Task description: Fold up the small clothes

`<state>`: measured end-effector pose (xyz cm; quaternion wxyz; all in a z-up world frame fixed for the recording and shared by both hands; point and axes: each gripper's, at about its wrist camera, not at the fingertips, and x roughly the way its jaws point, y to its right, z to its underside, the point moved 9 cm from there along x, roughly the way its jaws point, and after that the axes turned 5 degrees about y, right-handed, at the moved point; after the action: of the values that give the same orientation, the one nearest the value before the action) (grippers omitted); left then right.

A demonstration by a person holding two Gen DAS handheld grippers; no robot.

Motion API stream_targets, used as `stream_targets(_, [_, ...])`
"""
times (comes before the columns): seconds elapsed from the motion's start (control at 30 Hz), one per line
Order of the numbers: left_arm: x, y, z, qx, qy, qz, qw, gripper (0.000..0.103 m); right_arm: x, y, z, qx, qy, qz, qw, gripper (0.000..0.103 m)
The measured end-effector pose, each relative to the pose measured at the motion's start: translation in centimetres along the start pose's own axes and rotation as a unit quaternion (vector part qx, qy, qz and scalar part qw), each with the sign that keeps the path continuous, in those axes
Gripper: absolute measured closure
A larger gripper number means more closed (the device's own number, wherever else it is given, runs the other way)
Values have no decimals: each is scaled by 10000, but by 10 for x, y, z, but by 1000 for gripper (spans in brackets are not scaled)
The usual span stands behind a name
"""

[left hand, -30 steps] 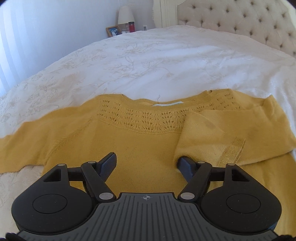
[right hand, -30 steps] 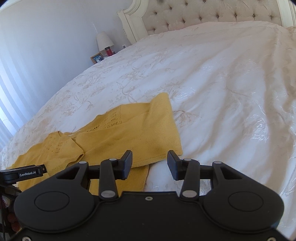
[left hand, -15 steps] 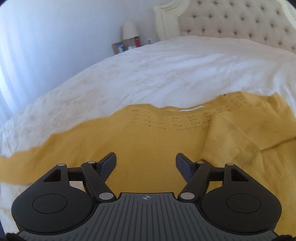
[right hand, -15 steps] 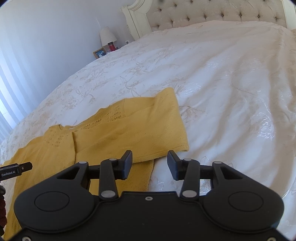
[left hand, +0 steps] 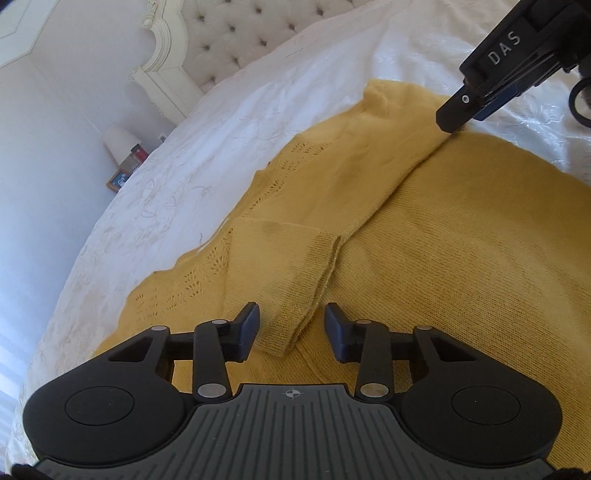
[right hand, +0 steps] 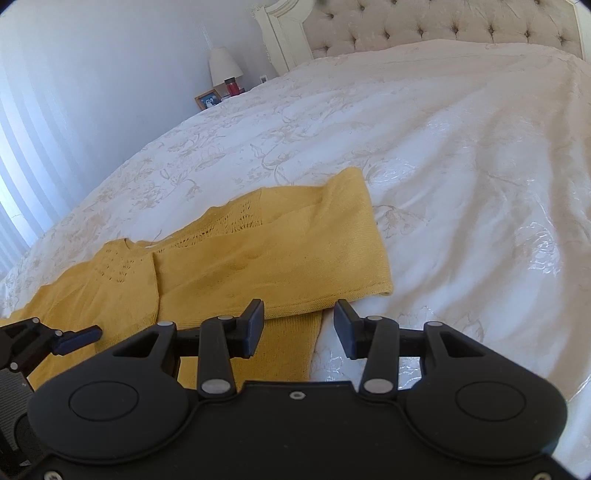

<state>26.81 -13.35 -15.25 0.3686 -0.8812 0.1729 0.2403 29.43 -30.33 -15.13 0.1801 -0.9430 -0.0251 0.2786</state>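
Observation:
A mustard-yellow knit sweater lies flat on a white bedspread, its sleeve folded across the chest. My left gripper is low over the body with the folded sleeve's cuff between its jaws. They are closing, and the pads stand clear of the cloth on both sides. My right gripper is open, hovering over the sweater's folded right edge where it meets the bedspread, holding nothing. One of its fingers shows at the left wrist view's top right.
A tufted cream headboard closes off the far end of the bed. Beside it stand a lamp, a red cup and a picture frame. Bedspread stretches wide to the right of the sweater.
My left gripper has rolled and shifted right, from the sweater's middle to the folded sleeve's cuff, and its jaws have narrowed. The right gripper has barely moved.

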Motion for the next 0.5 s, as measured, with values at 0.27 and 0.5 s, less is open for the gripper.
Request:
stream_targets(0.27, [-6, -45, -12, -1511, 281, 359, 9875, 99, 0, 1, -1, 63, -3, -23, 10000, 51])
stream_targets(0.5, [15, -122, 18, -3246, -147, 390, 9449, 99, 3, -2, 1, 22, -48, -39, 10000, 51])
